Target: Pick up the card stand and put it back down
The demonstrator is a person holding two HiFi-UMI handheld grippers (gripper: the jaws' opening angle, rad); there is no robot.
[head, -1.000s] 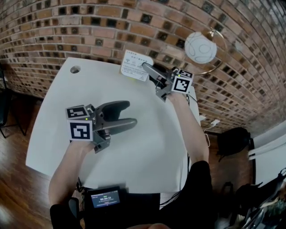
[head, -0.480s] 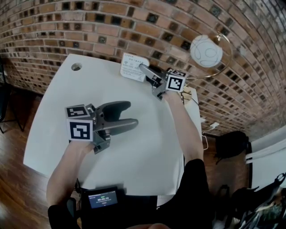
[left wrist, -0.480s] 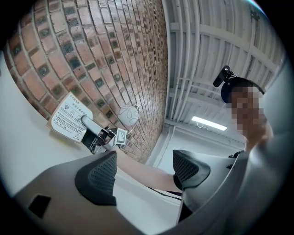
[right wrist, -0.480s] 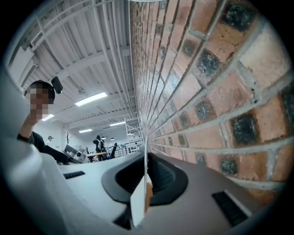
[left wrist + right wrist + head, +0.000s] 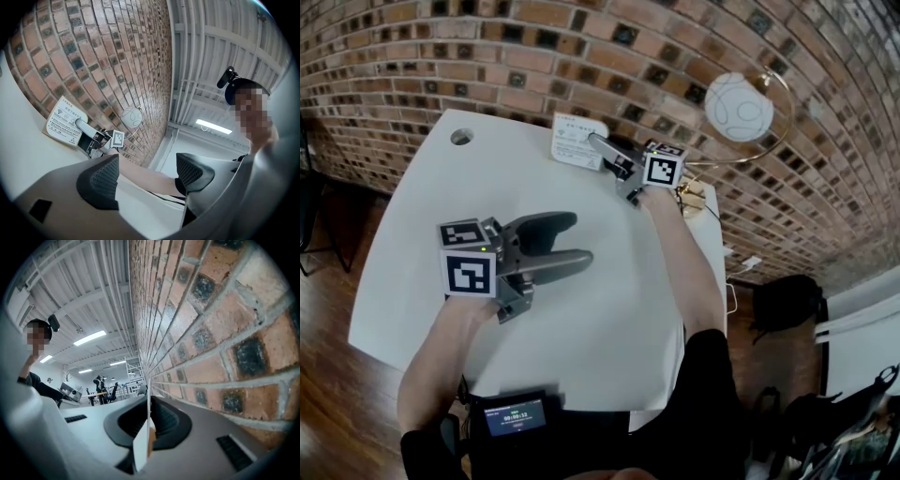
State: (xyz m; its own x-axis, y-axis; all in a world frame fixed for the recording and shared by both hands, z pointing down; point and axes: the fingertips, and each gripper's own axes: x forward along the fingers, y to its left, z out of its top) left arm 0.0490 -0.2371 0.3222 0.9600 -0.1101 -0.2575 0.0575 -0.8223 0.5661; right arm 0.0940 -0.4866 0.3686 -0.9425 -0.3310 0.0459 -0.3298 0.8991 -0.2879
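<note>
A white, round-cornered table (image 5: 609, 319) stands against a red brick wall (image 5: 534, 56), with wooden floor (image 5: 328, 375) at the left and a white globe lamp (image 5: 738, 107) on a brass hoop at the far right. At the table's far edge the right gripper (image 5: 598, 145) is clenched on the thin white card stand (image 5: 572, 141), pinched edge-on between ribbed dark pads. Its print is too small to read and its base is hidden. Nearer, the left gripper (image 5: 579, 240) gapes, holding nothing
</note>
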